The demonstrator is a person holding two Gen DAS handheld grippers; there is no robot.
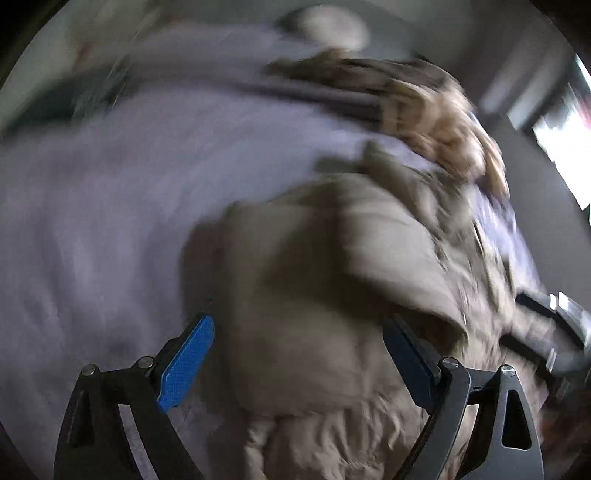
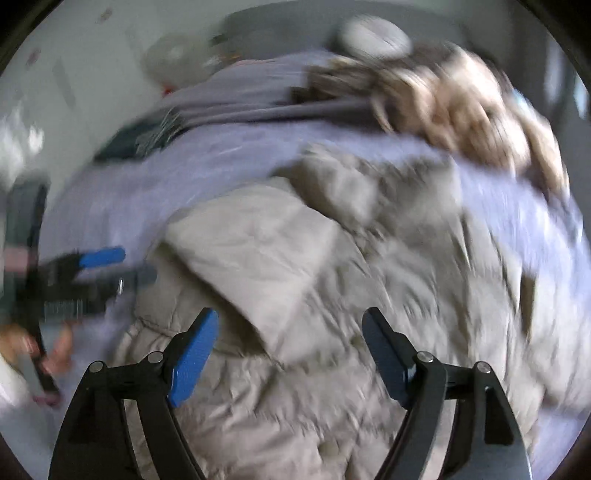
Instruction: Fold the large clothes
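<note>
A large beige quilted jacket (image 2: 295,258) lies partly folded on a lavender bed sheet (image 2: 184,155). One flap of it is laid over the body, with a creased edge toward me. In the left wrist view the jacket (image 1: 314,258) fills the lower right. My left gripper (image 1: 299,325) hangs open above the jacket's left edge, nothing between its blue pads (image 1: 188,363). My right gripper (image 2: 290,317) is open above the jacket's near part, pads clear of the cloth. The left gripper (image 2: 110,266) also shows at the left of the right wrist view. Both views are blurred.
A tan patterned garment or blanket (image 2: 461,107) is heaped at the far right of the bed. A grey folded piece (image 2: 258,99) lies behind the jacket, a pale round cushion (image 2: 373,35) beyond. The sheet (image 1: 92,221) stretches out left of the jacket. A window (image 1: 561,147) glows at right.
</note>
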